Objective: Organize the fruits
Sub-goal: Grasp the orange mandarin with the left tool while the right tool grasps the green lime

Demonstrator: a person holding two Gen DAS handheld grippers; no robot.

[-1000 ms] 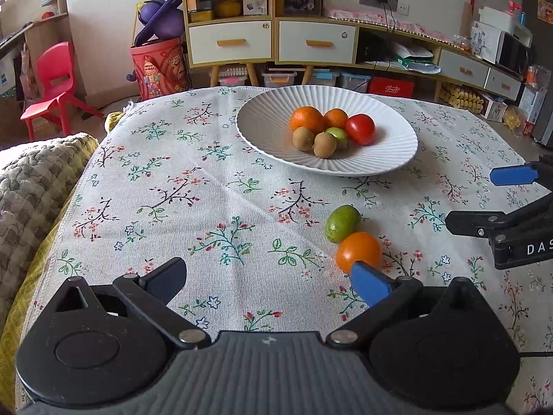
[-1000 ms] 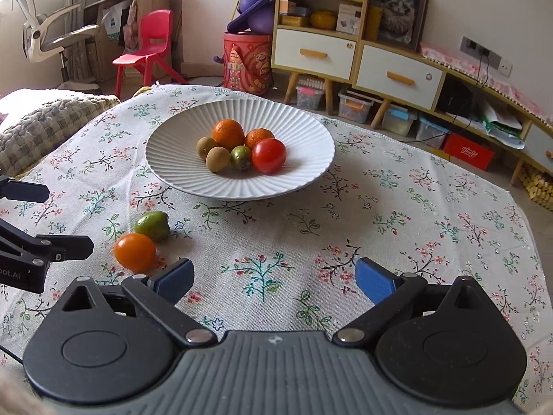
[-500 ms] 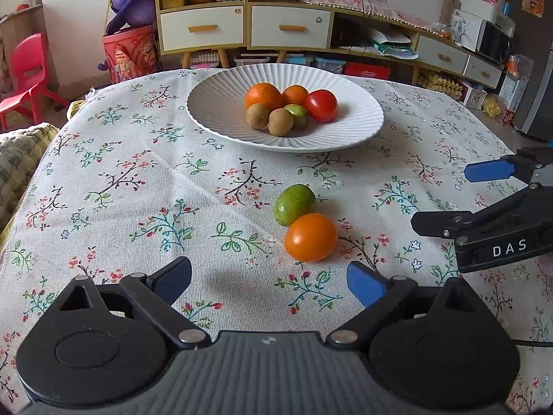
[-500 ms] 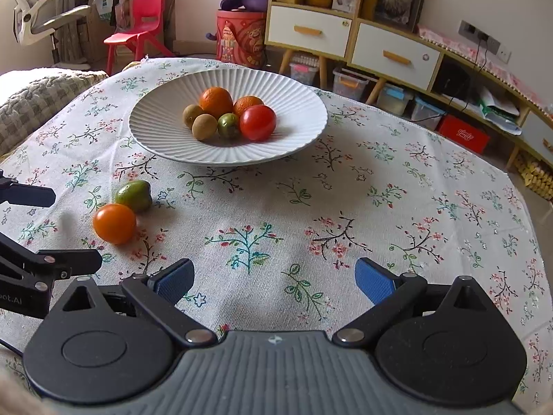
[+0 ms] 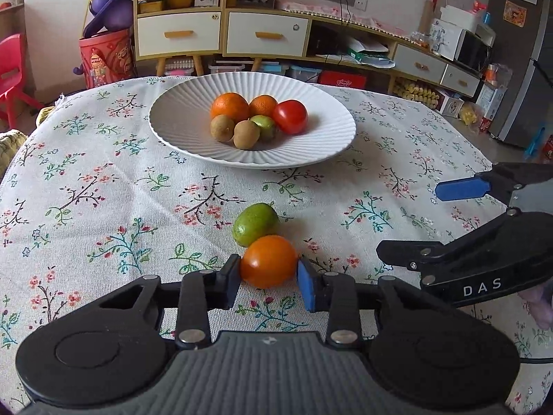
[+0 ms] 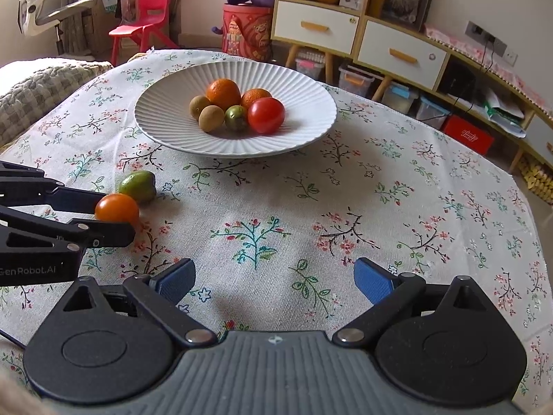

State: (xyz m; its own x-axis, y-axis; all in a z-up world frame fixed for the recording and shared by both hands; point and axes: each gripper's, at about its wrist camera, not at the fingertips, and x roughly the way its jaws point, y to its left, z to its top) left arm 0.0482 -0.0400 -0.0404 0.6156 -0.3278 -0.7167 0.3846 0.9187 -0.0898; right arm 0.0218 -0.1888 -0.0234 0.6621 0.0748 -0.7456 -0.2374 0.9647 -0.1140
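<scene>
On the left, the left tool (image 5: 269, 275) pinches the orange tomato (image 5: 269, 261), one pad against each of its sides, low over the floral cloth of the counter (image 5: 103, 186). Whether the tomato is resting on the cloth or lifted just clear of it is hard to say from either view. Touching its far side lies a green lime-like fruit (image 5: 255, 224), flat on the cloth.

Further back, near the middle of the counter, stands the white ribbed plate (image 5: 179, 117). In its centre sit a large orange (image 5: 230, 106), a smaller orange (image 5: 263, 104) just beside it, two brown kiwis (image 5: 246, 134) in front, a small green fruit (image 5: 264, 124) tucked among them, and a red tomato (image 5: 289, 116) at the right of the cluster.

To the right, the right tool (image 6: 274, 278) hovers with its blue pads spread wide apart, nothing between them, over bare cloth and well apart from the fruit.
</scene>
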